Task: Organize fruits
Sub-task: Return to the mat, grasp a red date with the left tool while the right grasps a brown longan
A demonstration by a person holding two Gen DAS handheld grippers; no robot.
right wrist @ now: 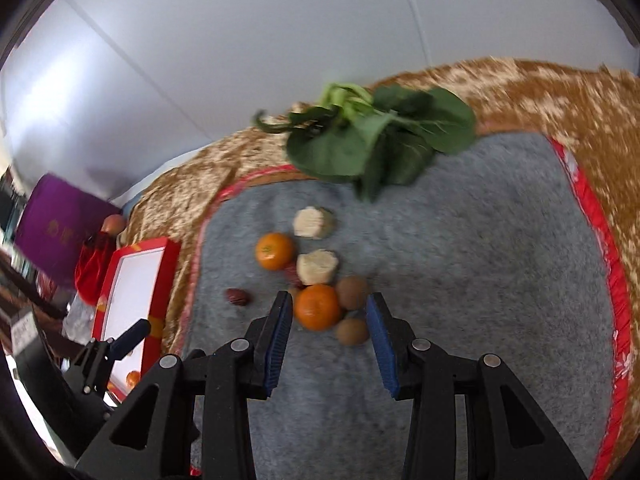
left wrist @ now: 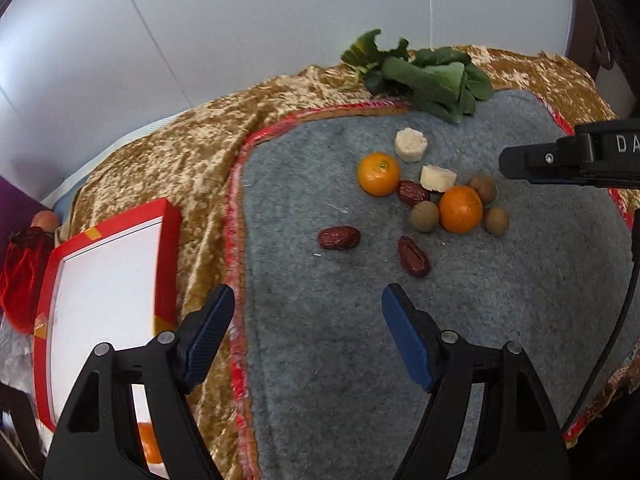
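On the grey mat (left wrist: 360, 340) lie two tangerines (left wrist: 378, 173) (left wrist: 461, 209), several red dates (left wrist: 339, 238), small brown round fruits (left wrist: 425, 216) and two pale cut pieces (left wrist: 411, 144). My left gripper (left wrist: 308, 300) is open and empty above the mat's near left part. My right gripper (right wrist: 330, 306) is open, its fingers either side of a tangerine (right wrist: 318, 307) and a brown fruit (right wrist: 352, 332), just in front of them. A red box (left wrist: 108, 280) with a white inside holds a tangerine (left wrist: 150, 444) at left.
Green leafy vegetables (left wrist: 428, 76) lie at the mat's far edge. A gold cloth (left wrist: 172, 168) covers the table under the mat. A red pouch (left wrist: 20, 272) and a purple box (right wrist: 56, 224) stand left of the red box. A white wall is behind.
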